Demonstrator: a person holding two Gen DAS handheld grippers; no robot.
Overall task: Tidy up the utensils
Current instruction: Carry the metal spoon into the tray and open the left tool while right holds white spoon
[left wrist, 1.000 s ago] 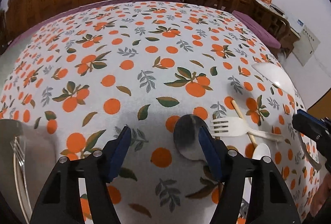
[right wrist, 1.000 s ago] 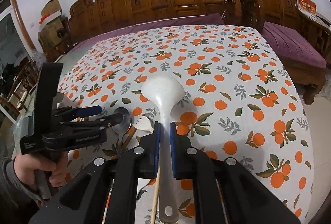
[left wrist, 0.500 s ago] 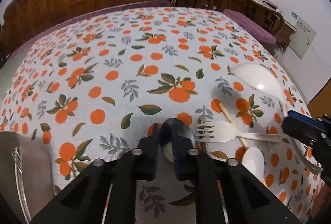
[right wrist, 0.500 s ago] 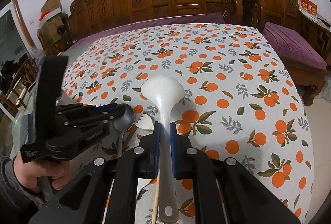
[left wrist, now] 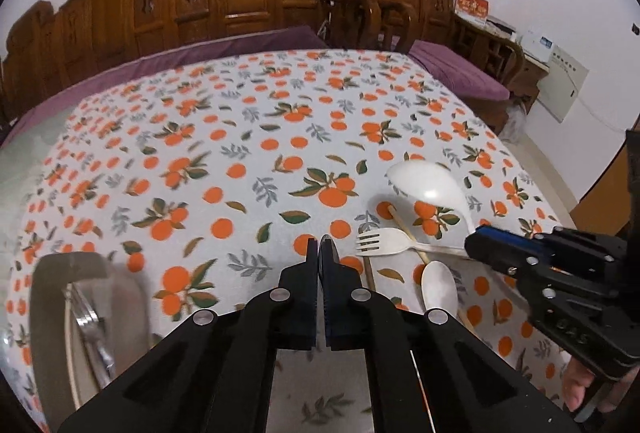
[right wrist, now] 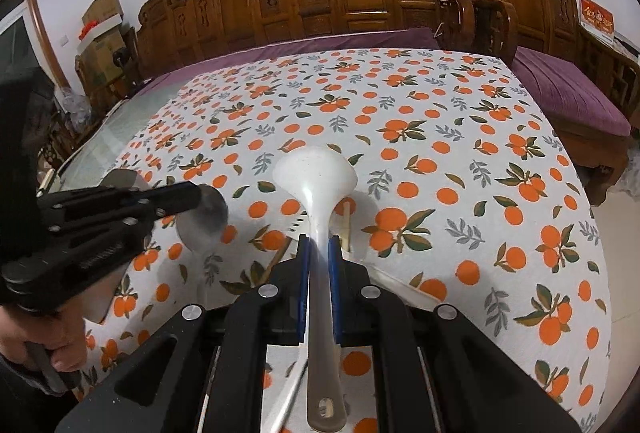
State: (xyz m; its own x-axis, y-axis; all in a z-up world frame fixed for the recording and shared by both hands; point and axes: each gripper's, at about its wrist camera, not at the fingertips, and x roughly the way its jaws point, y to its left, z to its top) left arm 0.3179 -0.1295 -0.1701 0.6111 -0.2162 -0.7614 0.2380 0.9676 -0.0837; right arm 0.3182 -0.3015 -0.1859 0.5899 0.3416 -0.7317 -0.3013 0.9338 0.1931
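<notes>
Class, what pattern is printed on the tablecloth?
Oranges with green leaves on a white tablecloth; the right wrist view shows it best.

Your white tablecloth (right wrist: pixel 460 161) printed with oranges and green leaves, white ladle (right wrist: pixel 316 173), blue-padded black right gripper (right wrist: pixel 318 253), purple cushions (right wrist: pixel 568 93).

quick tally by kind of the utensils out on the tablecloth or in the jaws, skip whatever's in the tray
ladle: 1
metal spoon: 1
white spoon: 1
fork: 1
chopsticks: 2
total: 6
</notes>
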